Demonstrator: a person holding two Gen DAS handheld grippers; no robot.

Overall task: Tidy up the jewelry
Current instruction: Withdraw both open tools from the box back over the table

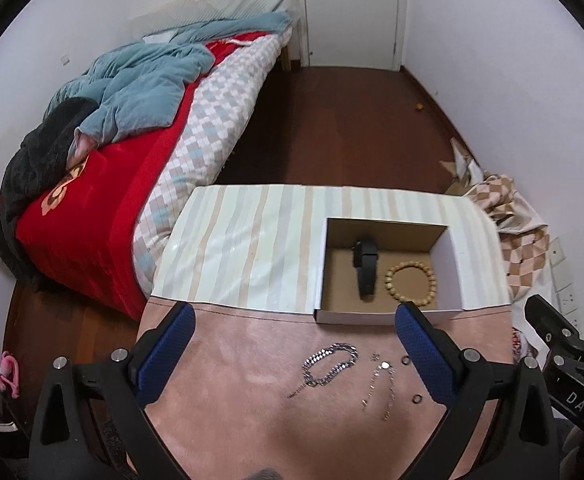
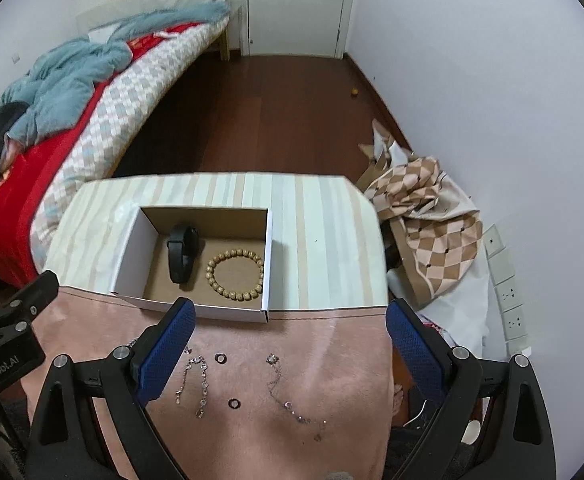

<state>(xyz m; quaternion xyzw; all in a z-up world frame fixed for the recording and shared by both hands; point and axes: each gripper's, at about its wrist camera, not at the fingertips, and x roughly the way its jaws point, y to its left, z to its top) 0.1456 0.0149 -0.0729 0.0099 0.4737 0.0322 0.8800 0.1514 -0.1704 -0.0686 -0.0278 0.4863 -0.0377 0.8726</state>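
Both grippers hang open and empty over the pink suede-like mat (image 1: 228, 380). In the left wrist view, the left gripper (image 1: 293, 354) has its blue-padded fingers (image 1: 172, 348) spread wide. The chunky silver link bracelet (image 1: 329, 364) lies just right of centre between them, its loop running from lower left to upper right. Right of it lie a thin silver chain (image 1: 379, 386) and two small dark rings (image 1: 405, 360), near the right finger.

In the right wrist view, the right gripper (image 2: 288, 350) is equally wide. A fine silver necklace with small stones (image 2: 288, 396) trails from centre toward the lower right between its fingers.

Each piece seems nearest the gripper framing it; the left looks best placed for the bracelet.

Above the mat's edge in both views sits the open white cardboard box (image 2: 132, 248). It already holds a black wristband (image 2: 183, 252) and a wooden bead bracelet (image 2: 234, 276). Its near wall is the obstacle to lift over.
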